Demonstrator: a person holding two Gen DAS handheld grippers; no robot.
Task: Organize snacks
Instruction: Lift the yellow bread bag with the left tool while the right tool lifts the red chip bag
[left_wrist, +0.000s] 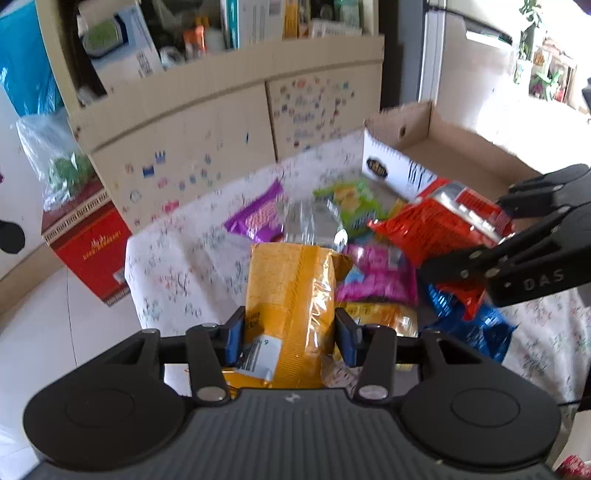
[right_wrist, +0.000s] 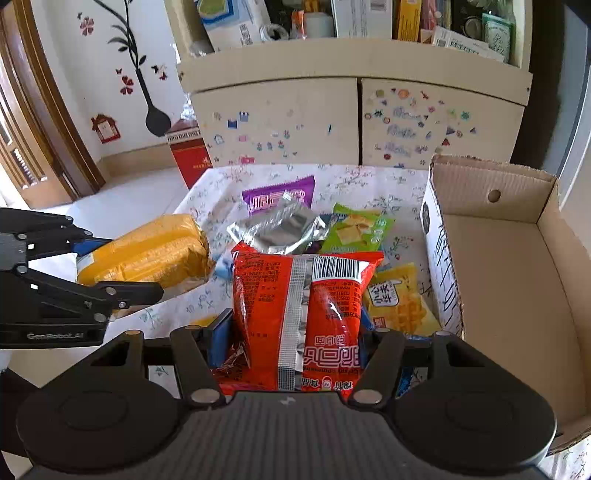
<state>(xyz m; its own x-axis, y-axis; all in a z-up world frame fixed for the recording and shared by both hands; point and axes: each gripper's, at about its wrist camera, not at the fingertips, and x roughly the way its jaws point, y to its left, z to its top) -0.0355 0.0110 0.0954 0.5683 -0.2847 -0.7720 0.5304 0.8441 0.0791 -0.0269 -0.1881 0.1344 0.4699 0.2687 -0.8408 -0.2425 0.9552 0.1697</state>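
So both tools are loaded right now. Left tool (left_wrist: 290, 338) is pinching the yellow packet (left_wrist: 291, 295) across its lower end, blue pads (left_wrist: 234, 339) squeezed into both sides, so the packet sticks out forward along the fingers and hangs above the desk (left_wrist: 177, 266). Right tool (right_wrist: 291, 343) is clamped on the red snack bag (right_wrist: 295, 295) the same way, gripping near one end with the barcode end pointing away.

My guess is the end grip is on purpose: crinkly puffed bags give a flat seam area to bite, and the free end can go into the box first.

The cardboard box (right_wrist: 517, 277) sits open at the right side of the desk, looks bare inside from the right wrist view, and the red bag is just beside its near wall. Rest of the pile is on the flowery cloth: purple packet (right_wrist: 279, 195), silver packet (right_wrist: 280, 227), green packet (right_wrist: 356, 230), another yellow one (right_wrist: 399, 299). Pretty early in the sorting, I'd say
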